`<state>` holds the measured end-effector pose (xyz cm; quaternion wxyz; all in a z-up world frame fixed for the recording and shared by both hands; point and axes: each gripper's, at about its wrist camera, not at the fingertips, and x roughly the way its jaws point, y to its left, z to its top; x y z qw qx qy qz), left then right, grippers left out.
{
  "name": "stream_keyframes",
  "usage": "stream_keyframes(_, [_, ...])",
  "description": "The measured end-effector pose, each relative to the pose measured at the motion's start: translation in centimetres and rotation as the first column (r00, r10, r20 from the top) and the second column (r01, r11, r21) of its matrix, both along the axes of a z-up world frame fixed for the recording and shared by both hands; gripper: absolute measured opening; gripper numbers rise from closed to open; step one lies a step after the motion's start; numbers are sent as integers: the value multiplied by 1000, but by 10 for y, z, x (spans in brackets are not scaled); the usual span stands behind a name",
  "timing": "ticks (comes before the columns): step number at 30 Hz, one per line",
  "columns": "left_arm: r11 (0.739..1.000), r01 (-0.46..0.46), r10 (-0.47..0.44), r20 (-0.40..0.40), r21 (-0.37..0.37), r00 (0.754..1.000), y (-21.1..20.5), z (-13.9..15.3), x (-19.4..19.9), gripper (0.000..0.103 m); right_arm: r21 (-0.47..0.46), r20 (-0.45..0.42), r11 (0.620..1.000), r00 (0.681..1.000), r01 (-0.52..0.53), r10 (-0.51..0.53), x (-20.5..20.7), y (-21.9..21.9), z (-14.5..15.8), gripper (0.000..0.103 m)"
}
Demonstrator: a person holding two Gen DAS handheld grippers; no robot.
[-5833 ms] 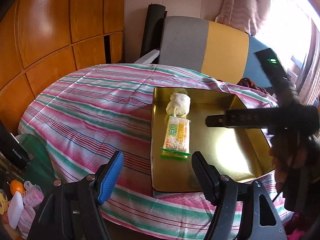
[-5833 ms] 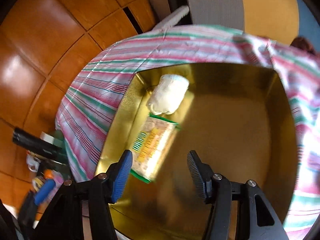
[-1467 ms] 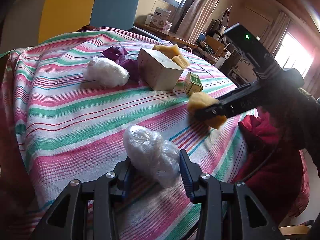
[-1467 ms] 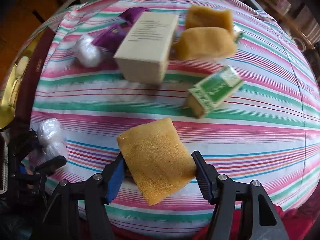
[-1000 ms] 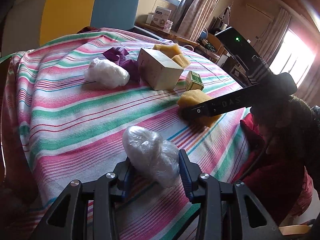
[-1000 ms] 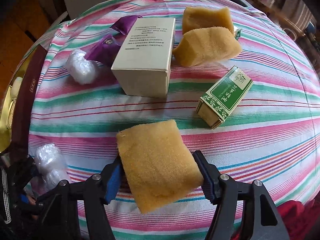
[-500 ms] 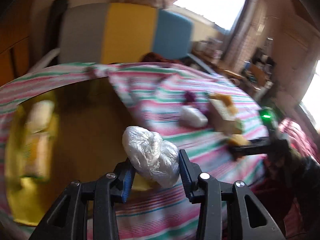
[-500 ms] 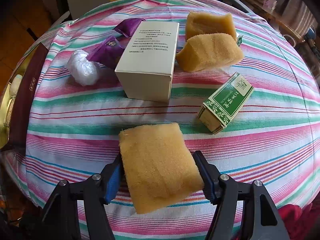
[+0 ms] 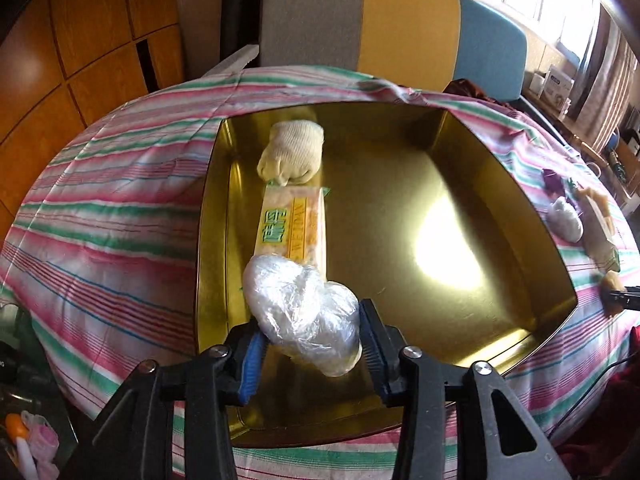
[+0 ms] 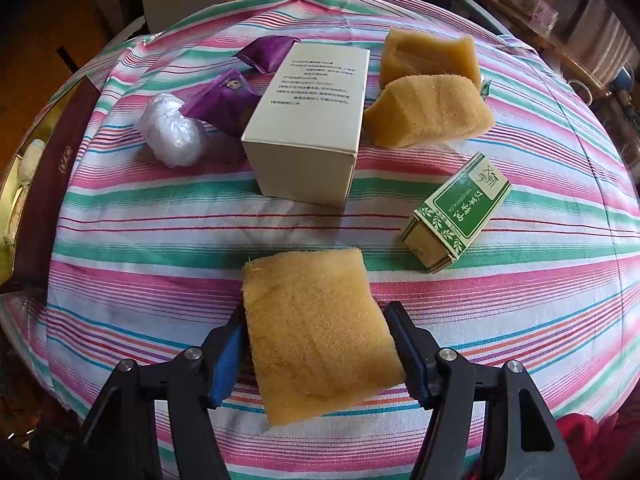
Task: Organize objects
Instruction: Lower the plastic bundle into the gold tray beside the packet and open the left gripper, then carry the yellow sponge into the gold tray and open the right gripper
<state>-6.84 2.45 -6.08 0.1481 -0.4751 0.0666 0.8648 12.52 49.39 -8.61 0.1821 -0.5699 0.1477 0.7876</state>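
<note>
My left gripper (image 9: pixel 310 346) is shut on a clear plastic-wrapped bundle (image 9: pixel 302 312) and holds it over the near left part of the gold tray (image 9: pixel 504 208). In the tray lie a cream rolled cloth (image 9: pixel 292 152) and a yellow snack packet (image 9: pixel 292 226). My right gripper (image 10: pixel 316 354) is shut on a tan sponge (image 10: pixel 316 328) just above the striped tablecloth (image 10: pixel 160 240). Beyond it lie a white box (image 10: pixel 312 128), two more tan sponges (image 10: pixel 428 108), a green box (image 10: pixel 460 210), purple packets (image 10: pixel 228 98) and another plastic-wrapped bundle (image 10: pixel 170 130).
A grey, yellow and blue chair back (image 9: pixel 380 28) stands behind the table. Wooden panels (image 9: pixel 80 48) are at the left. The tray's edge (image 10: pixel 24 184) shows at the far left of the right wrist view. Small items (image 9: pixel 28 444) sit low beside the table.
My left gripper has swung left with the plastic bundle from the cluttered part of the table to over the gold tray. My right gripper has kept the sponge almost still.
</note>
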Motion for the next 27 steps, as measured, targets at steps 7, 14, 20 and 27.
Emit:
stream_keyframes(7, [999, -36, 36, -29, 24, 999, -14, 8, 8, 67, 1, 0, 1000, 1000, -3, 3, 0, -1, -1, 67])
stream_keyframes(14, [993, -67, 78, -102, 99, 992, -29, 34, 26, 67, 7, -25, 1000, 999, -30, 30, -15, -22, 2, 58])
stream_keyframes(20, [988, -79, 99, -148, 136, 984, -33, 49, 34, 67, -64, -165, 996, 985, -63, 52, -18, -57, 37, 58])
stream_keyframes(27, [978, -117, 144, -153, 171, 978, -48, 51, 37, 67, -107, -331, 948, 910, -299, 250, -88, -169, 87, 59])
